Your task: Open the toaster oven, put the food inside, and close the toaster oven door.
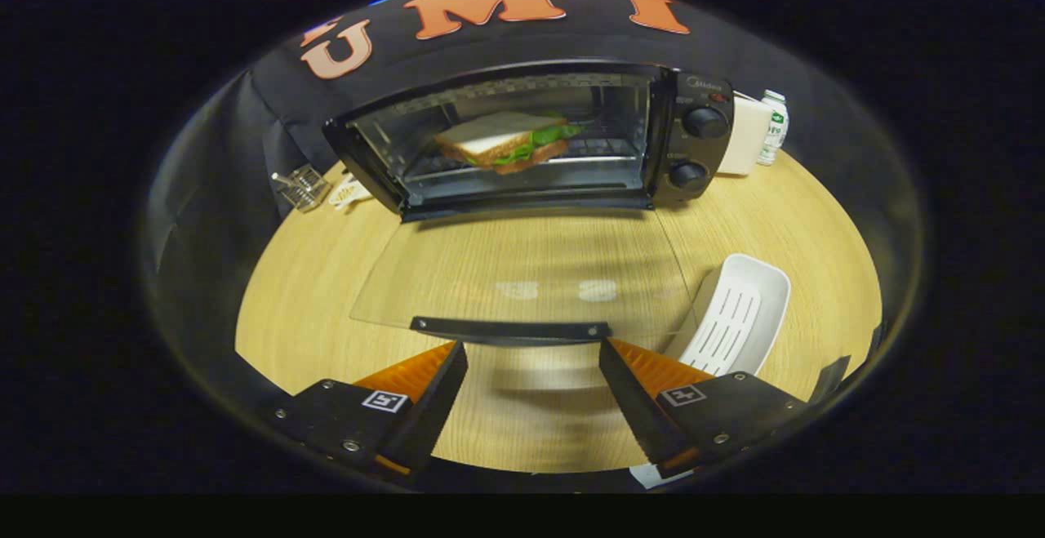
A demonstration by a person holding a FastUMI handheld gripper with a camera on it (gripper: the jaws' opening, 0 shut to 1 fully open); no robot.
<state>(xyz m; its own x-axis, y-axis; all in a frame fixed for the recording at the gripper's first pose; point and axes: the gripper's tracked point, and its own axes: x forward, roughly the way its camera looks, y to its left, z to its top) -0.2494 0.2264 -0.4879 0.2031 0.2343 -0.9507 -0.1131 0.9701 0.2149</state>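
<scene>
A black toaster oven (678, 138) stands at the back of the round wooden table (310, 277), its glass door (522, 277) folded down flat toward me. A sandwich (506, 140) with white bread and green lettuce lies on the rack inside. The door's dark handle bar (510, 330) runs just ahead of my fingertips, level with them. My gripper (532, 362) is open, its two fingers spread wide on either side of the handle's ends, with nothing pressed between them.
A white slotted tray (735, 317) lies on the table just beyond my right finger. A small wire rack (302, 188) and a pale utensil sit left of the oven. A white box (744, 138) and a small bottle (773, 126) stand to its right.
</scene>
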